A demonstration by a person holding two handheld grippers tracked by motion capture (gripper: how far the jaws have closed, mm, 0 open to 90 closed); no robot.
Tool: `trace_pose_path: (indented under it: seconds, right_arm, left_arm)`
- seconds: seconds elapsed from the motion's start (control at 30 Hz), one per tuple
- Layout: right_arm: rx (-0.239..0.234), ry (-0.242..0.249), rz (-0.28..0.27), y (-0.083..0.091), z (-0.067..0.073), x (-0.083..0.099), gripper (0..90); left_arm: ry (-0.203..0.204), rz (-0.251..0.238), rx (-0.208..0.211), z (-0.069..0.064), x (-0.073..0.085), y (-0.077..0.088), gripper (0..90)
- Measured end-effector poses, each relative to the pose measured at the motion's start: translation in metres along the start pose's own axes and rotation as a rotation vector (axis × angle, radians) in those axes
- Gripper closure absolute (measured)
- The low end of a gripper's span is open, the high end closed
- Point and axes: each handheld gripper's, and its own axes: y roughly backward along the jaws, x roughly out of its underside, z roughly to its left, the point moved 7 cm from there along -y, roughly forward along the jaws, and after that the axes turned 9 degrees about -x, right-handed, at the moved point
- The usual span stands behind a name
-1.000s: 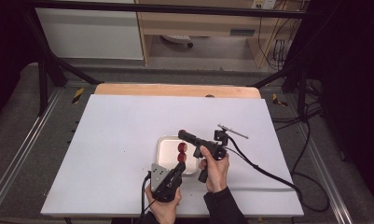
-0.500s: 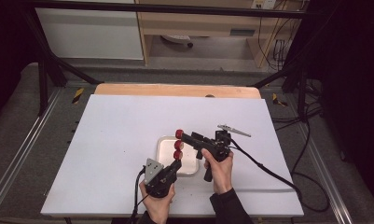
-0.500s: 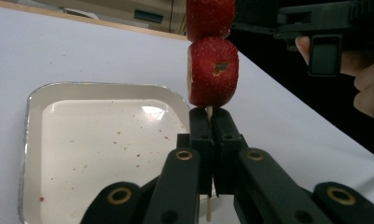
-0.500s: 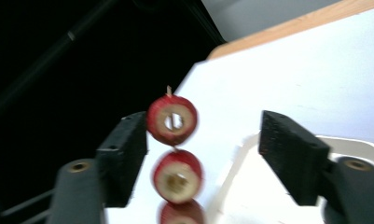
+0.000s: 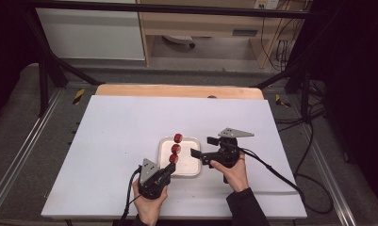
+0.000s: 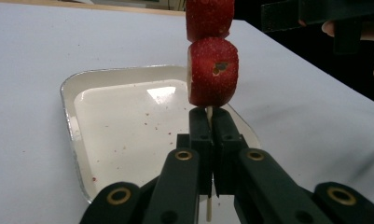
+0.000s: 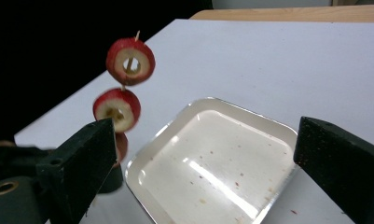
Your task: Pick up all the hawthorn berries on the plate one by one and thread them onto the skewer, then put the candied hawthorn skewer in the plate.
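1. Currently, the thin wooden skewer carrying 3 red round fruit slices (image 5: 176, 149) is upright, clenched at its lower end by the left tool (image 5: 170, 165), over the near-left edge of the shallow white square tray (image 5: 194, 170) on the white tabletop (image 5: 120, 132).
2. The right tool (image 5: 201, 148) is released; its jaws have just been opening and nothing sits between them. It hovers level over the tray's right rim.
3. Judgement: threading looks finished, as 3 slices are on the skewer and the tray holds only red specks. What is left is probably setting the loaded skewer down.
4. Left gripper view: jaws pinch the bare stick (image 6: 208, 113) directly under the lowest slice (image 6: 212, 72).
5. Right gripper view: the slices are hollow rings (image 7: 130, 61) with pale cut faces, and the stick tip pokes above the top one; the high view cannot resolve this.
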Motion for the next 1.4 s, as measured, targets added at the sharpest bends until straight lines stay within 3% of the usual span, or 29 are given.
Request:
trace_pose_path:
  seconds: [0.13,0.33,0.57,1.03,1.4]
  right_arm:
    - [0.016,0.048,0.046,0.008,-0.007,0.010,3.4]
    - [0.044,0.079,0.103,0.021,-0.021,0.031,1.6]
    - [0.076,0.101,0.146,0.036,-0.034,0.050,0.9]
    - [0.124,0.083,0.158,0.063,-0.050,0.071,1.8]
    - [0.139,0.089,0.175,0.077,-0.053,0.082,1.7]
  left_arm:
    - [-0.026,0.023,0.002,0.008,0.000,0.002,88.2]
    - [-0.053,0.062,0.006,0.020,-0.001,0.004,88.1]
    - [-0.093,0.111,0.025,0.024,-0.005,0.002,88.1]
    - [-0.160,0.225,0.040,0.034,-0.021,-0.005,88.0]
    - [-0.261,0.337,0.006,0.037,-0.028,-0.028,88.1]
